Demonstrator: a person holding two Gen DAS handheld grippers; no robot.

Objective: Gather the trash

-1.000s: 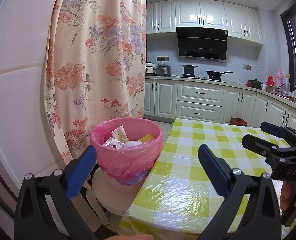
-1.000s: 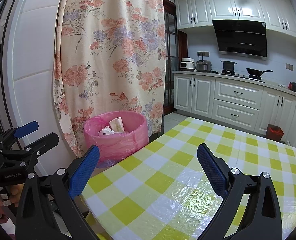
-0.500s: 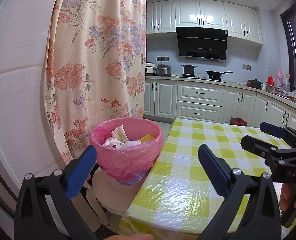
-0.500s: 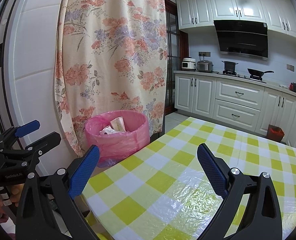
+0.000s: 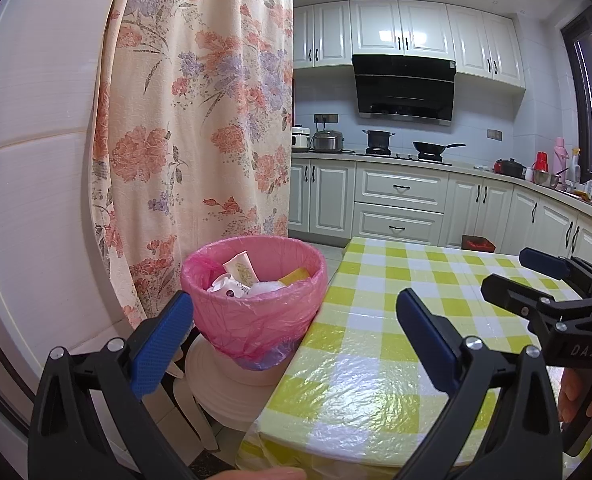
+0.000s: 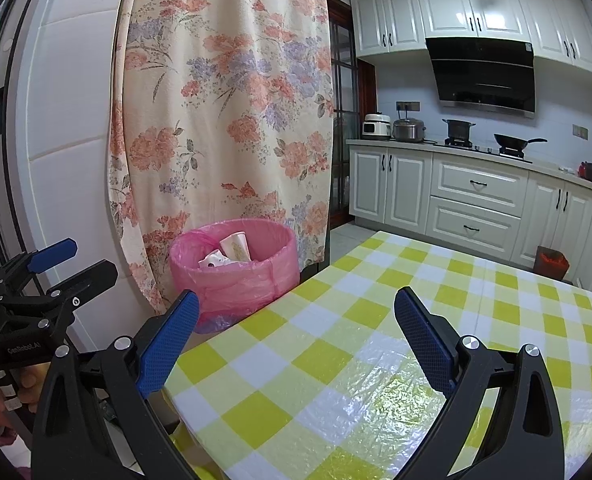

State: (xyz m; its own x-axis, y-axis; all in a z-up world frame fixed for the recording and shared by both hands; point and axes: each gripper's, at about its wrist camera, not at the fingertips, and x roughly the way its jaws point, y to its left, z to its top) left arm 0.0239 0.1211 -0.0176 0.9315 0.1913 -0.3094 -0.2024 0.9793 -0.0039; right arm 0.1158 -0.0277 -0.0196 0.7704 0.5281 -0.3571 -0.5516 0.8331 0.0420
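Observation:
A trash bin with a pink liner (image 5: pixel 256 308) stands on a white stool (image 5: pixel 224 384) at the table's left edge; it also shows in the right wrist view (image 6: pixel 236 272). It holds a cream tube (image 5: pixel 241 269), white crumpled wrappers (image 5: pixel 232 288) and a yellow item (image 5: pixel 295 276). My left gripper (image 5: pixel 292 336) is open and empty, just before the bin. My right gripper (image 6: pixel 296 332) is open and empty over the table's corner. Each gripper shows in the other's view: the right one (image 5: pixel 536 280), the left one (image 6: pixel 56 268).
The table has a yellow and white checked cloth (image 5: pixel 396 320) under shiny plastic. A floral curtain (image 5: pixel 200 120) hangs behind the bin, with a white door (image 6: pixel 68 140) to its left. Kitchen cabinets (image 5: pixel 400 200) and a stove line the far wall.
Almost nothing has moved. The right wrist view drifts very slightly, so the bin sits a touch more to the right in it.

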